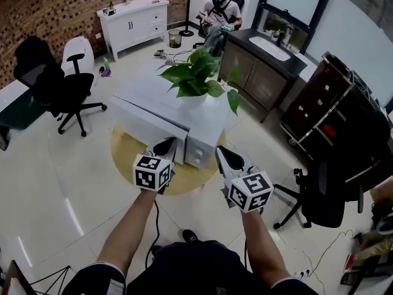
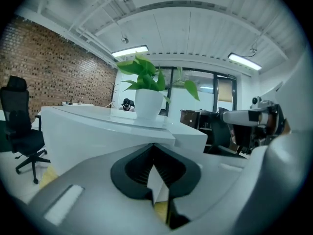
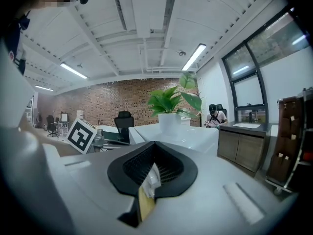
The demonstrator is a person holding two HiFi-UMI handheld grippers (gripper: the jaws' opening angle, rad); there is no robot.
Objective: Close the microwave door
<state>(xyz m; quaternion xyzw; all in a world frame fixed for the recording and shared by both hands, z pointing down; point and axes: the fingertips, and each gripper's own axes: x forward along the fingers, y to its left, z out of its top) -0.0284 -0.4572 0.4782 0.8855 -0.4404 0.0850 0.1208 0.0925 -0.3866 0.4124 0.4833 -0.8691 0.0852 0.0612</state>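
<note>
A white microwave (image 1: 206, 128) stands on a round yellow table (image 1: 129, 155), with a potted green plant (image 1: 198, 78) on its top. Its door (image 1: 147, 118) looks slightly ajar, the right edge standing out from the body. My left gripper (image 1: 164, 147) is held just before the door's right end, shut and empty. My right gripper (image 1: 228, 158) hovers before the control-panel side, also shut and empty. The left gripper view shows the white door (image 2: 98, 136) and plant (image 2: 146, 89) beyond the shut left gripper (image 2: 159, 195). The right gripper view has the microwave (image 3: 186, 137) past the right gripper (image 3: 142, 199).
A black office chair (image 1: 61, 85) stands at the left and another (image 1: 325, 192) at the right. Behind are a white cabinet (image 1: 135, 20), a seated person (image 1: 218, 11), a dark counter with a sink (image 1: 264, 57) and a dark shelf rack (image 1: 334, 106).
</note>
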